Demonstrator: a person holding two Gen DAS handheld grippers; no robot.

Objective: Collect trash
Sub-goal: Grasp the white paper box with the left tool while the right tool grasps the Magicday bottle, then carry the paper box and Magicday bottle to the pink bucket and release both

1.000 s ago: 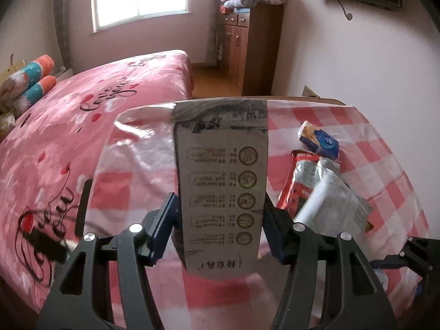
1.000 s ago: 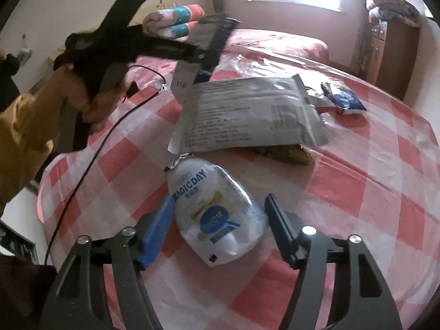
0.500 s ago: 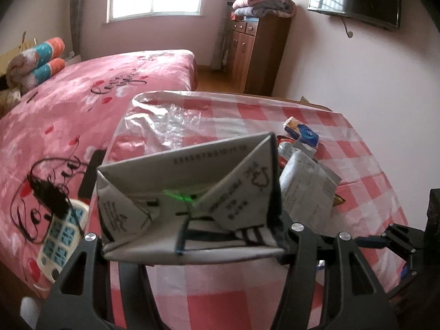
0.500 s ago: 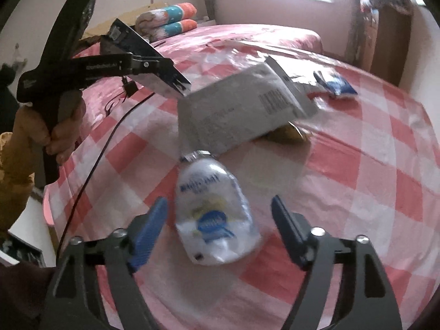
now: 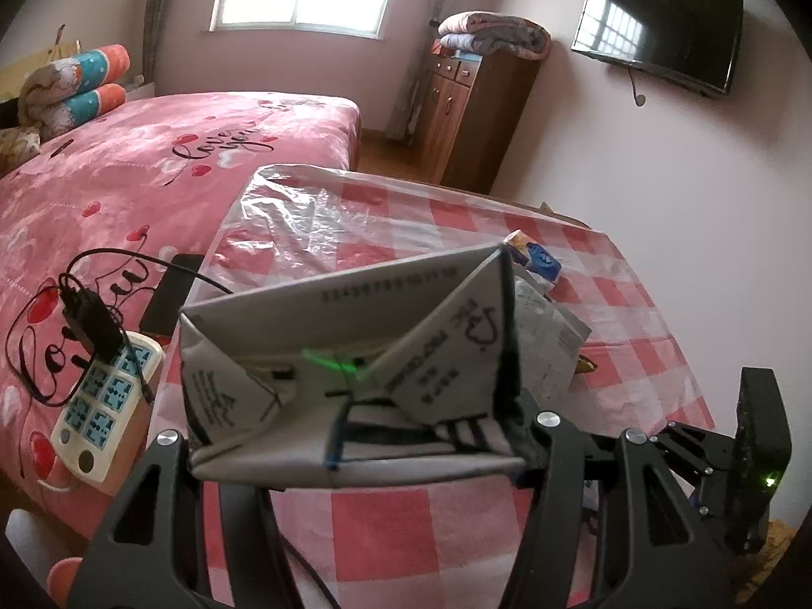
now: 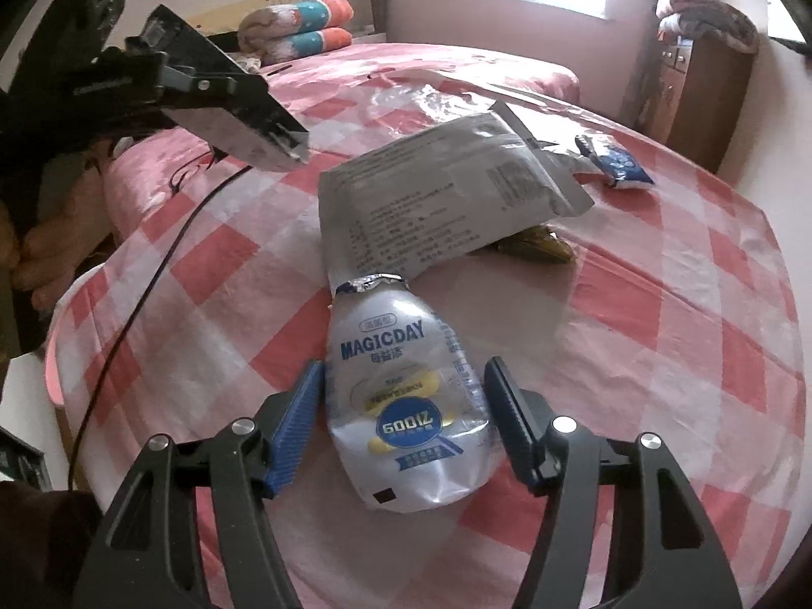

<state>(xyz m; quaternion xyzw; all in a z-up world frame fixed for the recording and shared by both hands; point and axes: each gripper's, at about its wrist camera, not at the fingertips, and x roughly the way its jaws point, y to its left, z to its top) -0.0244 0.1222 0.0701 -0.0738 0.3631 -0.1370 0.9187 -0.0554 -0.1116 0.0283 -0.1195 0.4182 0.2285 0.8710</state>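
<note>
My left gripper [image 5: 355, 449] is shut on a flattened grey-white milk carton [image 5: 350, 355], held above the checked table [image 5: 406, 522]; the carton hides its fingertips. The right wrist view shows that carton [image 6: 233, 122] at the upper left, with a person's hand [image 6: 45, 248] on the handle. A crushed clear Magicday bottle [image 6: 401, 385] lies on the cloth, foil mouth pointing away. My right gripper [image 6: 403, 424] straddles it and its jaws are closing. The blue pads [image 6: 299, 421] stand right at the bottle's sides without squeezing it.
Beyond the bottle lie a grey foil pouch [image 6: 446, 193], a yellow wrapper [image 6: 538, 246] under its edge, a small blue packet [image 6: 616, 162] and a clear plastic bag [image 6: 406, 101]. A black cable [image 6: 142, 294] crosses the table's left side. A pink bed [image 5: 152, 177] with a power strip [image 5: 101, 406] adjoins the table.
The left gripper has swung sideways and rolled, so the carton went from upright to lying across the view. The right gripper's jaws widened, then narrowed around the bottle.
</note>
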